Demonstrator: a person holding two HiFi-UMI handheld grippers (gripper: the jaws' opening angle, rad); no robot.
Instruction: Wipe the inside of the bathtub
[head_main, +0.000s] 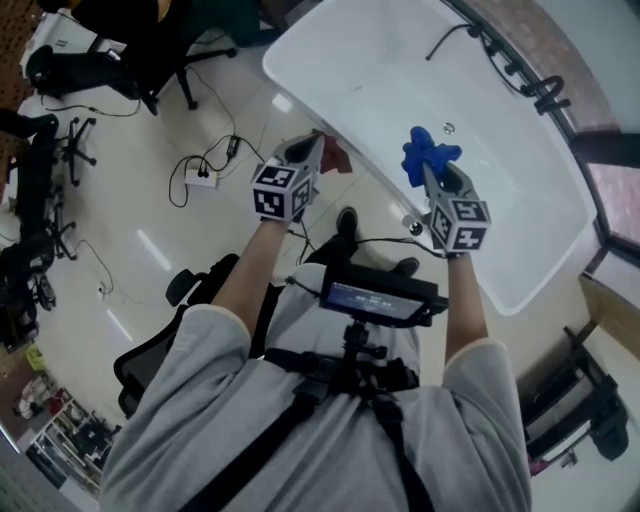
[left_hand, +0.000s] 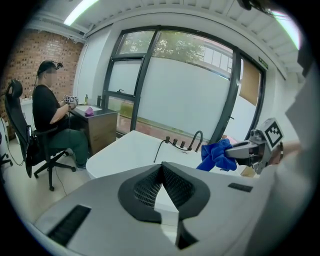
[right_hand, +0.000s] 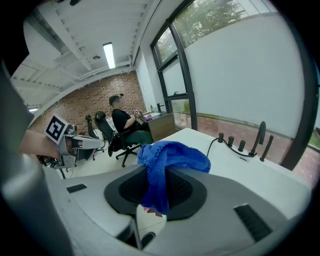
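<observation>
A white bathtub (head_main: 520, 170) stands ahead of me, with black taps (head_main: 545, 95) along its far rim. My right gripper (head_main: 432, 168) is shut on a blue cloth (head_main: 427, 152), held up in the air above the tub's near side. The cloth (right_hand: 167, 160) bunches out from between the shut jaws in the right gripper view. My left gripper (head_main: 312, 152) is raised beside the tub's near rim, shut with nothing in it (left_hand: 161, 172). From the left gripper view the cloth (left_hand: 216, 156) and the tub (left_hand: 135, 150) show to the right.
A power strip (head_main: 200, 178) with cables lies on the floor to the left. A black office chair (head_main: 175, 45) stands at the back left. A person (left_hand: 50, 115) sits at a desk (left_hand: 97, 120) beyond the tub's end. Windows (right_hand: 240, 75) run behind the tub.
</observation>
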